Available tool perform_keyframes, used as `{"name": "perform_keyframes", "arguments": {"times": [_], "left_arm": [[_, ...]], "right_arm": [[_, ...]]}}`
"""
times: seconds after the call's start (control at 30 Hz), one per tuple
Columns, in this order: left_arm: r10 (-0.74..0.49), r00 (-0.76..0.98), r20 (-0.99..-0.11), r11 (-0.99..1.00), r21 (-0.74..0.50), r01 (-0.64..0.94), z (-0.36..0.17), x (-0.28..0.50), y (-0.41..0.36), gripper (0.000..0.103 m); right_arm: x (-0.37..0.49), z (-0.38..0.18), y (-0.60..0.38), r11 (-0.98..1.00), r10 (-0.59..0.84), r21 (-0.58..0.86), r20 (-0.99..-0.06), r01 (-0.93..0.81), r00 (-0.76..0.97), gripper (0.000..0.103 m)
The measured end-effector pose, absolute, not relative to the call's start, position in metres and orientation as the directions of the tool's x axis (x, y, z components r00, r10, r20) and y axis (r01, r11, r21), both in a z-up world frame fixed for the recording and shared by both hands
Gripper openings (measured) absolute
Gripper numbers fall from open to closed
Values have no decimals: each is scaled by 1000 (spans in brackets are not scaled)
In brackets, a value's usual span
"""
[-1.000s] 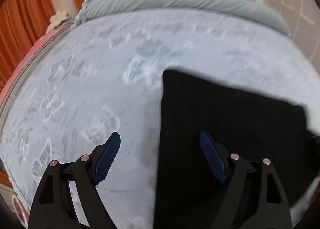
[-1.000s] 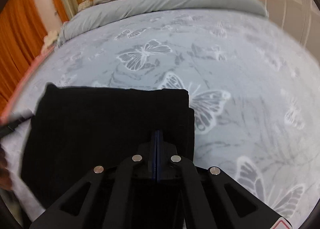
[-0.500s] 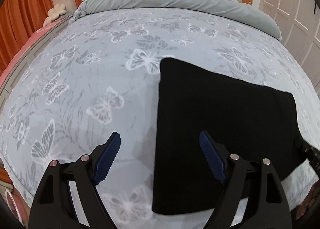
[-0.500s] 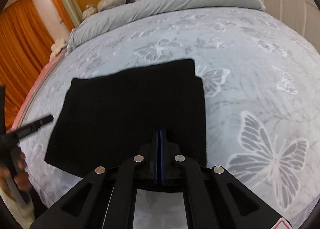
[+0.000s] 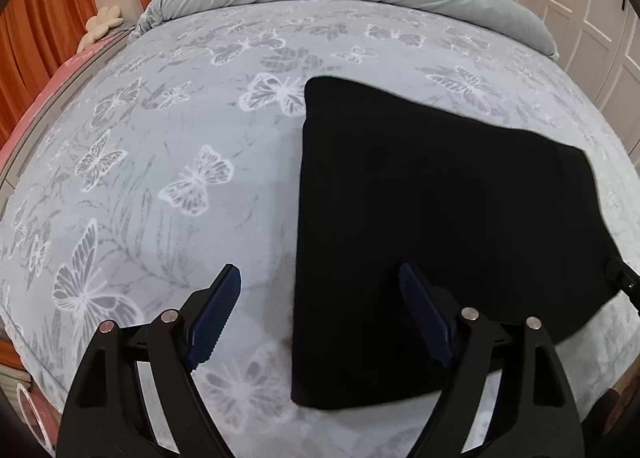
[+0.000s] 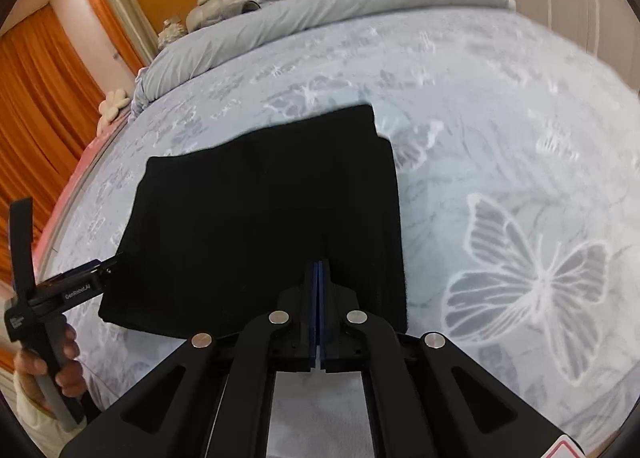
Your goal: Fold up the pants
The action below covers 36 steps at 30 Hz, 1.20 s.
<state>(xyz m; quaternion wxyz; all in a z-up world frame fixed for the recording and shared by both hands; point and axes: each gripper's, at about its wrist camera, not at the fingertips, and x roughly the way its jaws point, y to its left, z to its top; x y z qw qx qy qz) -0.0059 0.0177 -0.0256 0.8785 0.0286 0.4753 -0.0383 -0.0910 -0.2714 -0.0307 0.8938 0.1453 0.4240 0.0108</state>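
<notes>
Pants [image 5: 440, 226], black and folded into a flat stack on the butterfly bedspread [image 5: 180, 138], look soft, light and limp, best pinched at a corner through all layers; left gripper [image 5: 320, 314] spread empty over their near edge, right gripper [image 6: 320, 298] pressed together, holding nothing.

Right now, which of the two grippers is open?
The left gripper: its blue pads stand wide apart above the bed, empty, beside the folded black pants. The right gripper has its pads pressed together.
</notes>
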Motion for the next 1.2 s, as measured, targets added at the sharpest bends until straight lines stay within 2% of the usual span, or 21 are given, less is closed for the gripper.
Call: {"name": "perform_keyframes", "arguments": {"times": [0.17, 0.23, 0.33, 0.37, 0.5, 0.6, 0.67, 0.73, 0.77, 0.8, 0.83, 0.87, 0.9, 1.0, 1.07, 1.2], "left_arm": [[-67, 541, -838, 991, 5, 131, -24, -18, 9, 80], [-52, 521, -852, 990, 25, 138, -35, -18, 5, 80], [-61, 507, -860, 991, 9, 134, -40, -19, 9, 80], [-69, 516, -854, 991, 2, 137, -37, -21, 10, 80], [-48, 545, -837, 990, 34, 139, -33, -20, 7, 81], [-44, 527, -848, 990, 34, 138, -45, -14, 8, 86], [-59, 531, -845, 989, 21, 144, -47, -12, 12, 91], [-96, 523, -847, 989, -23, 144, -47, -10, 20, 91], [-121, 522, -844, 989, -58, 134, -42, -11, 27, 90], [-136, 528, -838, 989, -81, 125, -38, -12, 31, 90], [-159, 537, -828, 986, -110, 122, -33, -14, 37, 92], [-194, 542, -817, 981, -147, 129, -27, -17, 44, 98], [-221, 543, -810, 975, -176, 134, -25, -18, 49, 98], [-310, 510, -802, 950, -282, 134, -31, -17, 64, 98], [-316, 475, -821, 946, -314, 86, -43, -12, 71, 98], [-397, 377, -837, 912, -406, 59, -68, -1, 71, 98]], "right_arm": [[-89, -44, -266, 969, 117, 224, -790, 106, 602, 0], [-89, -49, -269, 962, 133, 249, -788, 113, 601, 0], [-90, -32, -265, 965, 130, 243, -773, 100, 622, 0], [-88, -25, -264, 967, 131, 239, -764, 88, 632, 4], [-54, -15, -258, 976, 134, 211, -757, 46, 640, 5], [-16, -37, -262, 992, 19, 91, -803, 92, 595, 2], [-7, -49, -277, 983, 33, 131, -806, 125, 591, 0], [-17, -41, -292, 959, 99, 239, -786, 151, 611, 1], [-28, -33, -297, 954, 77, 240, -772, 177, 631, 14], [-38, -27, -300, 953, 56, 234, -762, 194, 645, 38], [-48, -22, -303, 950, 54, 241, -753, 199, 655, 55], [-60, -19, -307, 945, 67, 262, -741, 196, 668, 80], [-68, -19, -309, 942, 79, 276, -735, 191, 673, 86], [-77, -36, -313, 930, 149, 321, -773, 178, 617, 86], [-77, -56, -315, 910, 194, 363, -802, 202, 565, 86], [-75, -77, -319, 832, 333, 515, -763, 208, 555, 87]]}}
